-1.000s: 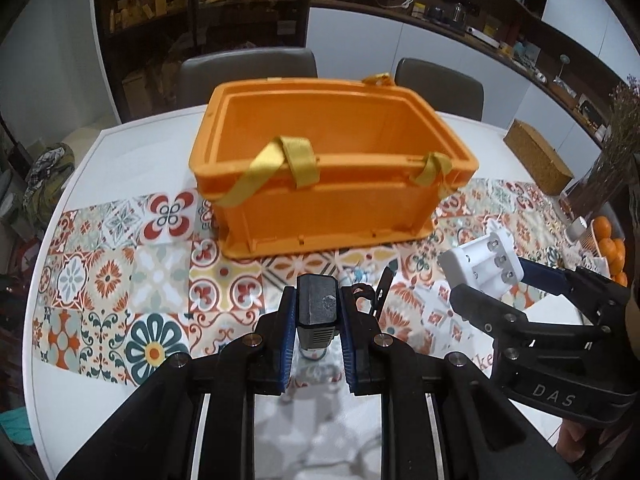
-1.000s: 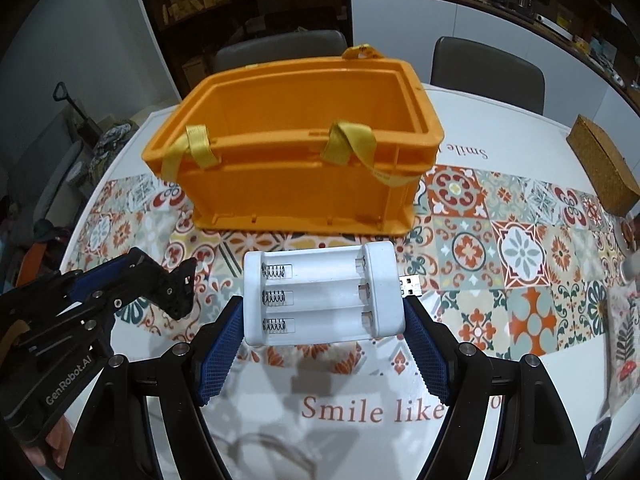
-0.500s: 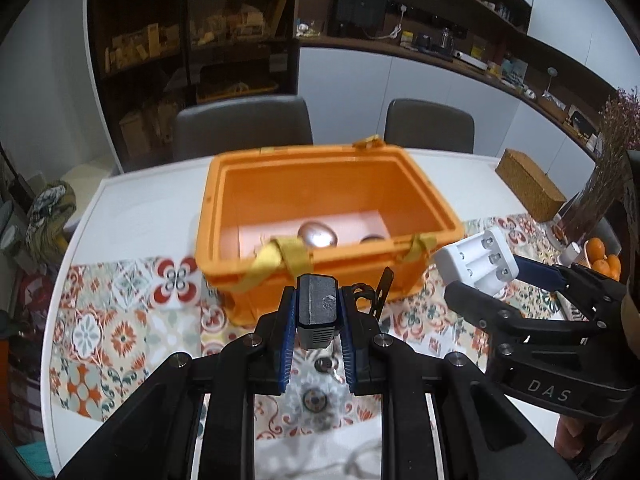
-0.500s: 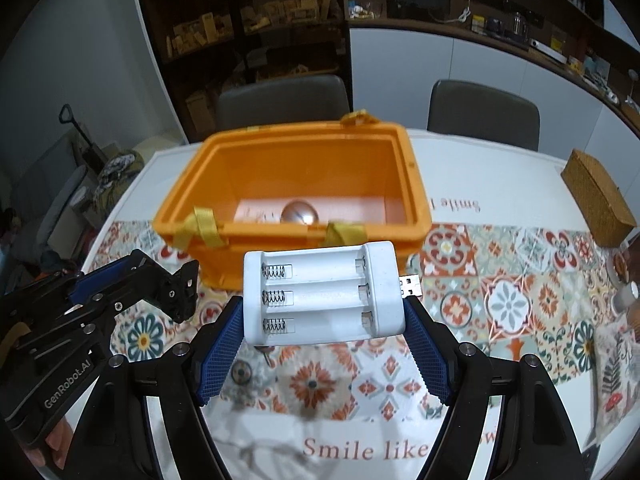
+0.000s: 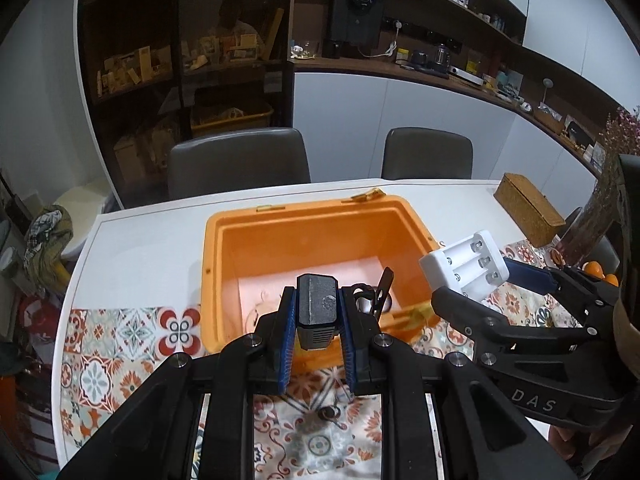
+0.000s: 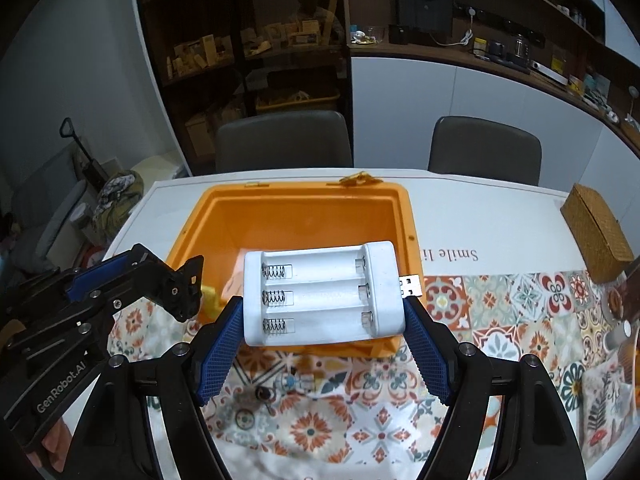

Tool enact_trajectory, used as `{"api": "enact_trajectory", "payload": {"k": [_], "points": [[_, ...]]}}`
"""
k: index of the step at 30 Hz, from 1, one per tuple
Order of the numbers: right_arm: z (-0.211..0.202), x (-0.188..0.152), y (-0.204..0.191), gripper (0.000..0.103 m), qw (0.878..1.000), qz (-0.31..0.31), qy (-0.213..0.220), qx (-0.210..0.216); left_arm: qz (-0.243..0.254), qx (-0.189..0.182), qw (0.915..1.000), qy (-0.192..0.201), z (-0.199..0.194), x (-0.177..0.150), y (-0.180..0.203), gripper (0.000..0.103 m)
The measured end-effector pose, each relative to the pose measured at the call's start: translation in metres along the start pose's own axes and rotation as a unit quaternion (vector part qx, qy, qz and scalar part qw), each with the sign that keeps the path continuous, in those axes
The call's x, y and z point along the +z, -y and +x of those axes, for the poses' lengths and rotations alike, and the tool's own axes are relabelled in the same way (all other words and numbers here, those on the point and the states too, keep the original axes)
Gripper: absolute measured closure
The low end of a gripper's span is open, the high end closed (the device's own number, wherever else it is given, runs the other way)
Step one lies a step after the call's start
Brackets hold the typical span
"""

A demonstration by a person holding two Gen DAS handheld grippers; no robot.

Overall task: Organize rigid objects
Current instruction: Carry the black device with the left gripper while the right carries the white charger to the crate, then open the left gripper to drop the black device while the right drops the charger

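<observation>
An open orange crate (image 5: 224, 248) (image 6: 304, 208) stands on the table with a pink sheet on its floor. My left gripper (image 5: 316, 320) is shut on a small dark grey block (image 5: 317, 312) and holds it over the crate's near rim. My right gripper (image 6: 324, 312) is shut on a white three-slot battery charger (image 6: 320, 292) with a USB plug, also above the near rim; the charger shows in the left wrist view (image 5: 466, 266) at the crate's right side. The left gripper shows at lower left in the right wrist view (image 6: 160, 280).
A patterned tile runner (image 6: 500, 304) covers the near table. A woven box (image 6: 596, 232) sits at the far right. Small metal parts (image 6: 288, 384) lie on the runner near me. Two grey chairs (image 5: 240, 160) stand behind the table. Oranges (image 5: 596, 270) sit at the right edge.
Both grippers have risen and moved forward with their objects, from in front of the crate to above its near rim. The crate's inside now shows from above.
</observation>
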State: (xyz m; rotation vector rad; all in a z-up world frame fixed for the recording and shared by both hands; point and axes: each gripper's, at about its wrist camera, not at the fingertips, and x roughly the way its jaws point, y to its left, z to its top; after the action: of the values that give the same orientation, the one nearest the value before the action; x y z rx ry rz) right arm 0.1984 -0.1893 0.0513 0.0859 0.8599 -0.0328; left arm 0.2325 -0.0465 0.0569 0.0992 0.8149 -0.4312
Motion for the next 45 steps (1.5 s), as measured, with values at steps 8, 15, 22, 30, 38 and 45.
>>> {"api": "enact_trajectory", "payload": {"k": [8,15,22,30,38,45], "points": [[0.022,0.026,0.004,0.026,1.0,0.002,-0.016,-0.016,0.0,0.012,0.9998,-0.017,0.026,0.023,-0.01,0.082],[0.055,0.04,0.009,0.026,0.998,0.004,-0.05,-0.029,-0.007,0.023,0.9985,-0.05,0.059,0.033,-0.016,0.082],[0.088,0.041,0.005,0.026,0.995,-0.009,-0.089,-0.047,-0.002,0.032,0.9958,-0.086,0.094,0.032,-0.017,0.082],[0.109,0.03,0.005,0.026,0.992,-0.011,-0.114,-0.052,-0.005,0.031,0.9918,-0.124,0.12,0.018,-0.02,0.082],[0.117,0.026,0.006,0.026,0.991,-0.013,-0.122,-0.054,0.003,0.046,0.9906,-0.128,0.122,0.013,-0.02,0.079],[0.119,0.026,0.008,0.026,0.991,-0.01,-0.124,-0.044,0.005,0.117,0.9872,-0.109,0.104,0.01,-0.031,0.033]]}}
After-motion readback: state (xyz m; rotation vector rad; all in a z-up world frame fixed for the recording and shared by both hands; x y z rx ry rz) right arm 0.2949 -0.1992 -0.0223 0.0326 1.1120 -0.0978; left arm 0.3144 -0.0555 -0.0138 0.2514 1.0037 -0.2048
